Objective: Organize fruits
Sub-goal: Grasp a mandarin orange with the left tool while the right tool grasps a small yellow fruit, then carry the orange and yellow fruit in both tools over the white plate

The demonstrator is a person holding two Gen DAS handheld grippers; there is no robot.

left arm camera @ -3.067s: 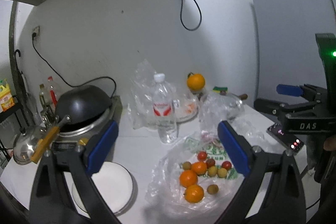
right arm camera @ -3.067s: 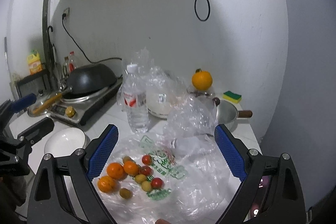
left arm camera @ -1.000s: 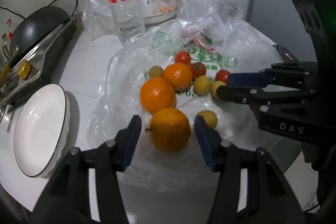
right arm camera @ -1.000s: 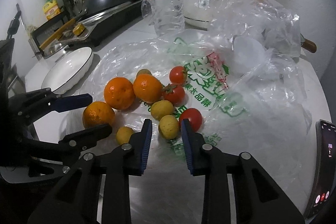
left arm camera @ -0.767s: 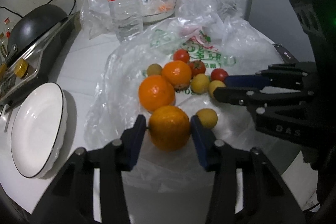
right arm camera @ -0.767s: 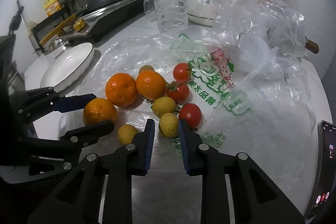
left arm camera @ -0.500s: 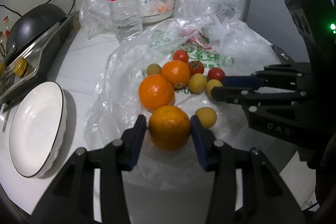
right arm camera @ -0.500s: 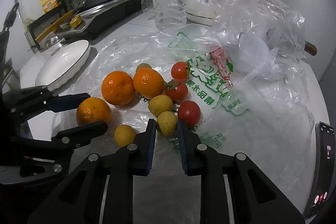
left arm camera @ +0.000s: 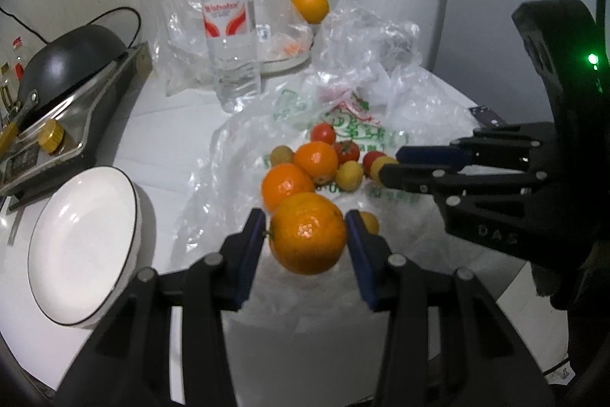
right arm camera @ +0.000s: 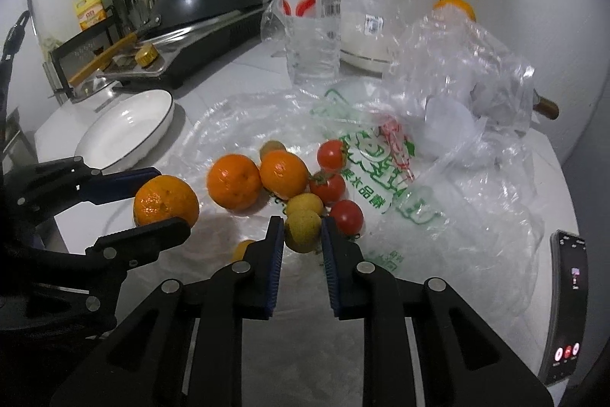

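Note:
My left gripper (left arm camera: 305,233) is shut on an orange (left arm camera: 307,233) and holds it lifted above the clear plastic bag (left arm camera: 228,178); the orange also shows in the right wrist view (right arm camera: 166,203). My right gripper (right arm camera: 302,231) is shut on a small yellow-green fruit (right arm camera: 302,230), low over the bag. Two more oranges (right arm camera: 233,182), three red tomatoes (right arm camera: 331,154) and other small yellow fruits (right arm camera: 305,205) lie together on the bag. An empty white plate (left arm camera: 82,250) sits to the left.
A water bottle (left arm camera: 230,41) stands behind the fruit, with crumpled bags (right arm camera: 457,63) and another orange (left arm camera: 310,4) at the back. A stove with a black wok (left arm camera: 68,60) is at the far left. A phone (right arm camera: 568,308) lies at the table's right edge.
My left gripper has lifted the orange up off the bag. My right gripper has shut on the yellow-green fruit and begun raising it.

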